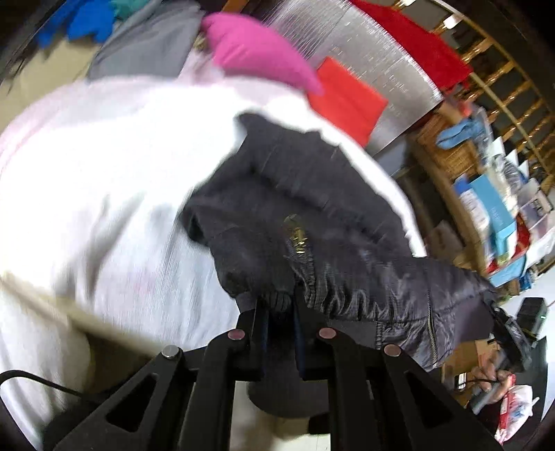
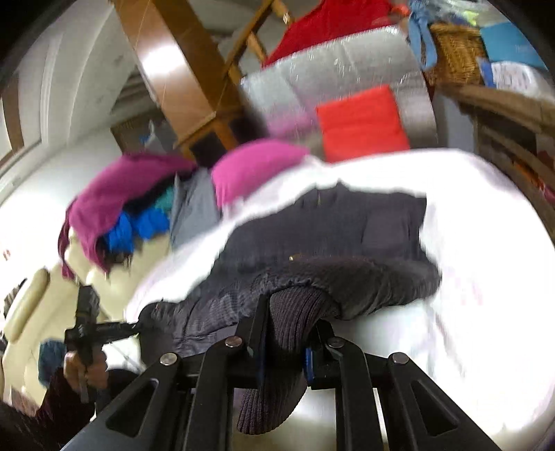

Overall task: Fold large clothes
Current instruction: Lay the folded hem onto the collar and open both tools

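A dark padded jacket (image 1: pixel 312 215) lies partly lifted over a white sheet (image 1: pixel 104 173); it also shows in the right wrist view (image 2: pixel 329 236). My left gripper (image 1: pixel 279 301) is shut on the jacket's gathered hem edge. My right gripper (image 2: pixel 293 312) is shut on the jacket's ribbed knit cuff (image 2: pixel 277 364), which hangs down between the fingers. The right gripper shows at the far right of the left wrist view (image 1: pixel 510 333), holding the jacket's other end. The left gripper shows at the left of the right wrist view (image 2: pixel 90 329). Both views are motion-blurred.
A pink cushion (image 1: pixel 256 55), a red cushion (image 1: pixel 347 97), grey cloth (image 1: pixel 149 48) and blue clothes (image 1: pixel 86 20) lie beyond the sheet. A purple garment (image 2: pixel 114 201) tops that pile. Shelves with boxes (image 1: pixel 492 208) stand at the right. A wooden frame (image 2: pixel 180 69) stands behind.
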Action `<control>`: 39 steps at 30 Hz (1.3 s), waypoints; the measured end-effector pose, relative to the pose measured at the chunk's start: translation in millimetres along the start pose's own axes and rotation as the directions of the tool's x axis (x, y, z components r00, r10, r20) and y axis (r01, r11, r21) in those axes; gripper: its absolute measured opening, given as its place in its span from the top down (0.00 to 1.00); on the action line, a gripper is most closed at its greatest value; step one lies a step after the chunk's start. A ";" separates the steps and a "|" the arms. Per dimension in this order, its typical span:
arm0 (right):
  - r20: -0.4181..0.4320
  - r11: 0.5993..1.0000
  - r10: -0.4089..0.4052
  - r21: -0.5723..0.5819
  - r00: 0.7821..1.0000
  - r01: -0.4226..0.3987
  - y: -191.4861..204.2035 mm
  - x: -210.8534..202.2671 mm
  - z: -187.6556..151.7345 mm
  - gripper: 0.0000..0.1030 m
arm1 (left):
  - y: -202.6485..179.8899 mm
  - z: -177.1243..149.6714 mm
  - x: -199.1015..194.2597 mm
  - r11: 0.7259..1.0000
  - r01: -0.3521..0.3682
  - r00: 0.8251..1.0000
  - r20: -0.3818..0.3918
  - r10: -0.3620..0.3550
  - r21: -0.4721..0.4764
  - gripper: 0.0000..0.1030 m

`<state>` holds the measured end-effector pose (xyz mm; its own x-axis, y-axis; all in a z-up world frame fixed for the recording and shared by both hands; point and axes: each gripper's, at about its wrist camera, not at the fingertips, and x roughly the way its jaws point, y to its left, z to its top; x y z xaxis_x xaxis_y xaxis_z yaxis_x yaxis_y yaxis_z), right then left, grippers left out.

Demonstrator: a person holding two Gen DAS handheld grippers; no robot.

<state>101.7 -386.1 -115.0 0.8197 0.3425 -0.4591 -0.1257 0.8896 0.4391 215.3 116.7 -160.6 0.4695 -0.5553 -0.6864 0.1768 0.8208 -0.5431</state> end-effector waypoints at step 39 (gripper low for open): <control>0.092 0.748 0.085 0.652 0.992 -0.125 -253.2 324.4 164.5 0.46 | -23.5 289.1 271.8 0.996 -0.081 0.982 0.170 0.084 -0.026 0.23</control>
<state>491.3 -549.9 -248.1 0.8540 0.3879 -0.3468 0.1679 0.4254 0.8893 588.8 -14.9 -194.6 0.6227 -0.4533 -0.6378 0.1159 0.8595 -0.4978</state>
